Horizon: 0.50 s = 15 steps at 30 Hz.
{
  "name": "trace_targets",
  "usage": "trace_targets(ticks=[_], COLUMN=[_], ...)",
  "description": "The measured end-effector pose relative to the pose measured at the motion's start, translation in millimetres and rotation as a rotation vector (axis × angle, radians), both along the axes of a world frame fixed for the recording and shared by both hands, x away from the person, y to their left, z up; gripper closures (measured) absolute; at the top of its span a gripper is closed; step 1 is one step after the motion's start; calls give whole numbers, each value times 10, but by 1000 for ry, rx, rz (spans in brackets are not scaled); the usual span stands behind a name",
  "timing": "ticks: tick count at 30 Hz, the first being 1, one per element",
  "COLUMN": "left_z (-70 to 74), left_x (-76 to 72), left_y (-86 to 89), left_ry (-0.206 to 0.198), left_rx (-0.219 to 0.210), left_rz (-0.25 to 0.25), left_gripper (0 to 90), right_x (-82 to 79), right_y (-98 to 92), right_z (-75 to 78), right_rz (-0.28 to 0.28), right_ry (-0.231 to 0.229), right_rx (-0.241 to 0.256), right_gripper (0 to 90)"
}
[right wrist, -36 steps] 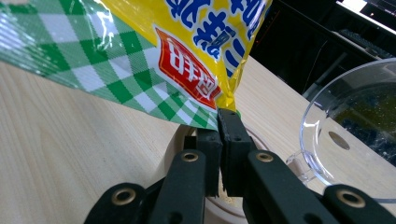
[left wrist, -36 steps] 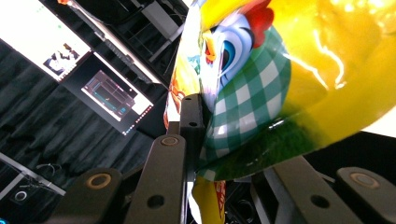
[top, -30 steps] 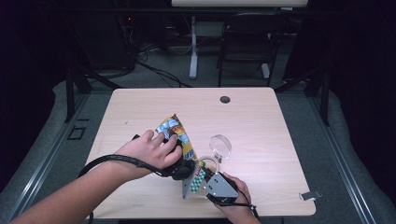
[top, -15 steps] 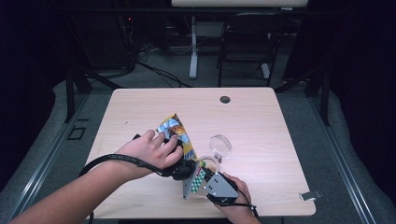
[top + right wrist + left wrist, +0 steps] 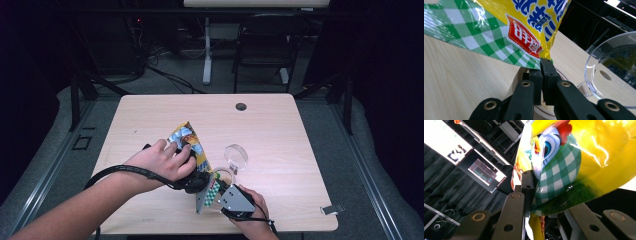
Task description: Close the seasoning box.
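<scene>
Snack bag [image 5: 192, 145], yellow with green checks, is held up over the near middle of the worktop [image 5: 300, 140]. The left gripper [image 5: 196, 181] has its fingers squeezed on the bag's side. The right gripper [image 5: 220, 192] pinches the bag's bottom corner tight. A clear bowl [image 5: 236, 156] sits just right of the bag, with nothing seen inside.

Black hand-held gripper [image 5: 541, 72] arms with brass-looking rivets, black cable.

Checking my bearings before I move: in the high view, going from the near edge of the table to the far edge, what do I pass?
Right hand-held gripper → clear lid → snack bag → dark hole in the table.
</scene>
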<state>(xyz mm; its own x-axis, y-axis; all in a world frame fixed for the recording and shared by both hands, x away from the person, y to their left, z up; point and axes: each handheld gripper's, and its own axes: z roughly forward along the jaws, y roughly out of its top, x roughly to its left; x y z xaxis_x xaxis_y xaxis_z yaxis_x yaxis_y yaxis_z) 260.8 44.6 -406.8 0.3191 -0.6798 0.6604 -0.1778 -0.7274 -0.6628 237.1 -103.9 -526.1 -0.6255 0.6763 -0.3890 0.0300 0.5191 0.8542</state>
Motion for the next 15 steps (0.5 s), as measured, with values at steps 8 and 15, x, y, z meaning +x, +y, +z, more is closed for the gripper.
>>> trace_targets(ticks=[8, 15], left_z=[4, 4], left_x=[-4, -1], left_y=[-2, -9], left_ry=[2, 9], left_rx=[1, 3], left_rz=[-1, 6], left_gripper=[810, 812], right_x=[-3, 0], right_y=[1, 0], right_z=[2, 2], right_rz=[1, 1], right_ry=[-1, -3], right_rx=[1, 0], right_gripper=[878, 878])
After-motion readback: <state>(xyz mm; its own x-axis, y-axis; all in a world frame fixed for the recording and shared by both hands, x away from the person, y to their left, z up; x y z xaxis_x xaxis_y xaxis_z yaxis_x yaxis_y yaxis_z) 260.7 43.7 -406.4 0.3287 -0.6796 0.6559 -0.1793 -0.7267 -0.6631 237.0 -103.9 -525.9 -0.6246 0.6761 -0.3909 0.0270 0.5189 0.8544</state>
